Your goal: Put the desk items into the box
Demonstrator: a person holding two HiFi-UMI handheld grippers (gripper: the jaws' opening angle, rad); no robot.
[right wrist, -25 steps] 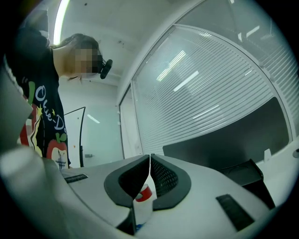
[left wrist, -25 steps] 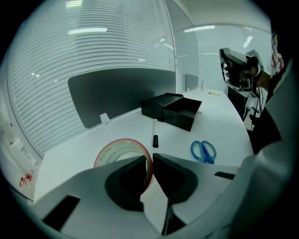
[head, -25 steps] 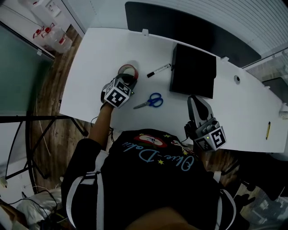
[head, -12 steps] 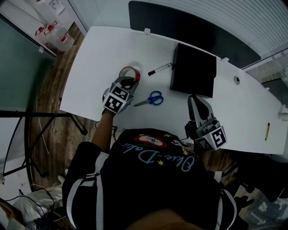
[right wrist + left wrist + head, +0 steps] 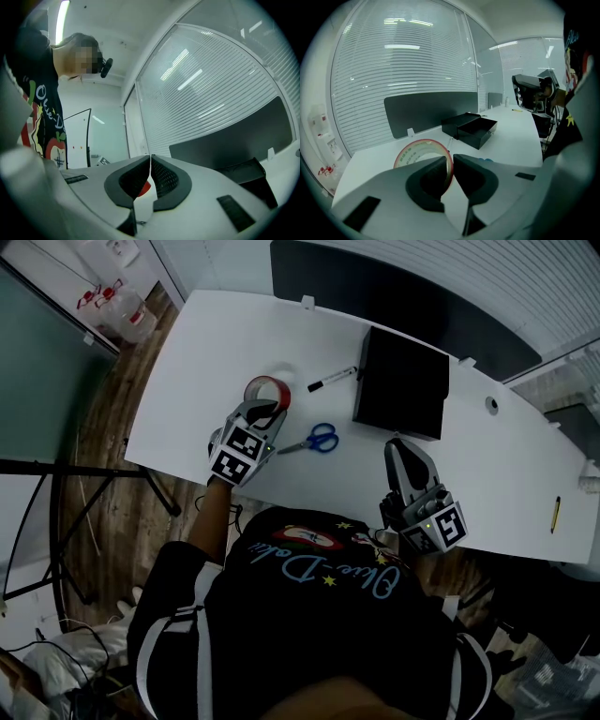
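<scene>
My left gripper [image 5: 265, 412] is shut on a red tape roll [image 5: 266, 390], held tilted above the left part of the white desk [image 5: 202, 343]. In the left gripper view the roll [image 5: 423, 152] has its wall pinched between the jaws of the left gripper [image 5: 452, 161], one jaw inside the ring. The black box [image 5: 403, 385] stands open at the back of the desk, to the right; the same box [image 5: 469, 127] lies beyond the roll. My right gripper [image 5: 400, 448] hovers at the desk's near edge, and the right gripper [image 5: 150, 161] is shut and empty.
Blue-handled scissors [image 5: 311, 440] lie between the grippers. A black marker [image 5: 331, 381] lies left of the box. A yellow pencil [image 5: 557, 512] rests at the far right edge. A dark partition [image 5: 394, 287] runs behind the desk. Bottles [image 5: 122, 315] stand on the floor, upper left.
My left gripper has risen with the tape roll, which has come off the desk and now stands tilted in the jaws. The right gripper has stayed put.
</scene>
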